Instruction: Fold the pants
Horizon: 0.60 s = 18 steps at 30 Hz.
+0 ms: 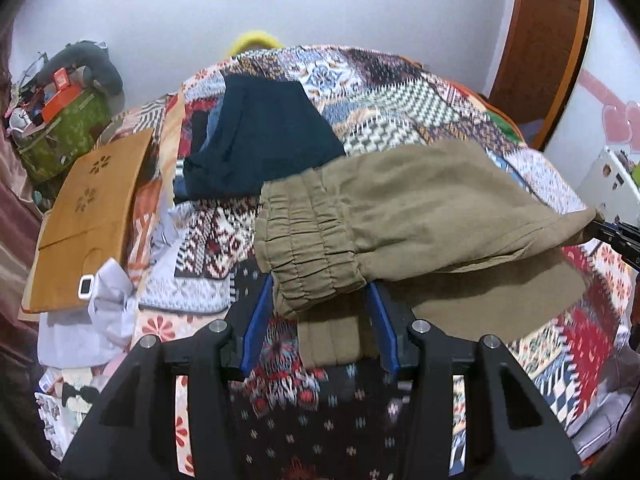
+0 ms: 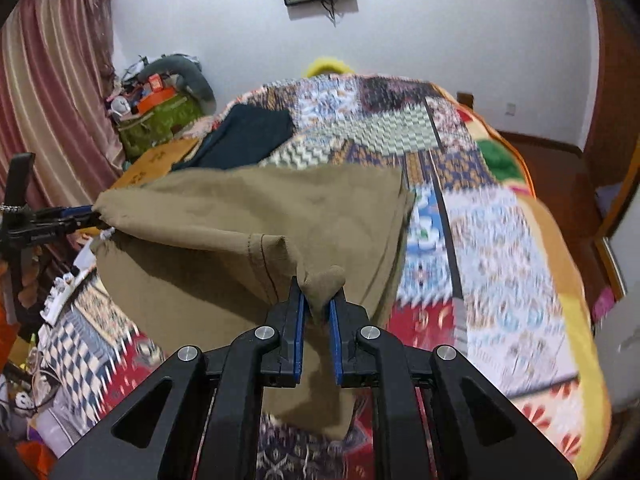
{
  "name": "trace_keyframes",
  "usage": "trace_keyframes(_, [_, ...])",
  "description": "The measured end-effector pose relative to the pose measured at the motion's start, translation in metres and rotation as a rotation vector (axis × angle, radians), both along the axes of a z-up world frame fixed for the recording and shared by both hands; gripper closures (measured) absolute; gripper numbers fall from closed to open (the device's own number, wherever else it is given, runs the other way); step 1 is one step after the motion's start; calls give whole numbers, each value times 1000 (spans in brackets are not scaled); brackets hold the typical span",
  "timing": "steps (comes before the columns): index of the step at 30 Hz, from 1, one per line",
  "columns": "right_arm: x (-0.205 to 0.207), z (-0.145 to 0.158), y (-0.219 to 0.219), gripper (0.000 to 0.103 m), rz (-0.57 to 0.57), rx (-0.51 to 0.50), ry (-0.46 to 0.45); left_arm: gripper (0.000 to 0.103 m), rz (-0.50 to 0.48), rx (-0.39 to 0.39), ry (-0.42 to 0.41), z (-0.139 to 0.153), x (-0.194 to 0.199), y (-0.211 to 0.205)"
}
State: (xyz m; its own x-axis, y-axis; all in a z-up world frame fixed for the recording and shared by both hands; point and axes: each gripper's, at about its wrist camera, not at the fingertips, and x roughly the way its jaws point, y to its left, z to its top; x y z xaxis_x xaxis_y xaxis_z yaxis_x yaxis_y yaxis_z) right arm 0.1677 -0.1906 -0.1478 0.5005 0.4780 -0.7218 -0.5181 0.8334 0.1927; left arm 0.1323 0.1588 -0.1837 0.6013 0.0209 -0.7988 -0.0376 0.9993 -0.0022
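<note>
Olive-brown pants hang stretched between my two grippers above the patchwork quilt. My left gripper is shut on the gathered elastic waistband, with its blue pads pressing on both sides. My right gripper is shut on a bunched corner of the pants, pinched tight between its blue pads. Each gripper also shows in the other's view: the right gripper at the far right edge, the left gripper at the left. The lower layer of the pants droops onto the quilt.
A dark navy garment lies further back on the bed. An orange-brown board and white cloth lie along the bed's left side. A green bag with clutter stands by the curtain. A wooden door is on the right.
</note>
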Motion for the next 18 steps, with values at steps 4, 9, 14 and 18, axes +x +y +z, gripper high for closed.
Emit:
trace_keyframes(4, [-13, -16, -5, 86, -27, -29, 24, 52, 10, 11, 18, -6, -9, -2])
trace_keyframes(9, [-27, -21, -13, 84, -61, -51, 33, 35, 31, 13, 1, 1, -21, 0])
trace_keyframes(14, [-41, -16, -17, 68, -73, -86, 25, 28, 25, 49, -34, 16, -28, -6])
trace_keyframes(18, [-51, -4, -21, 55, -85, -62, -8, 24, -21, 103, -55, 26, -30, -20])
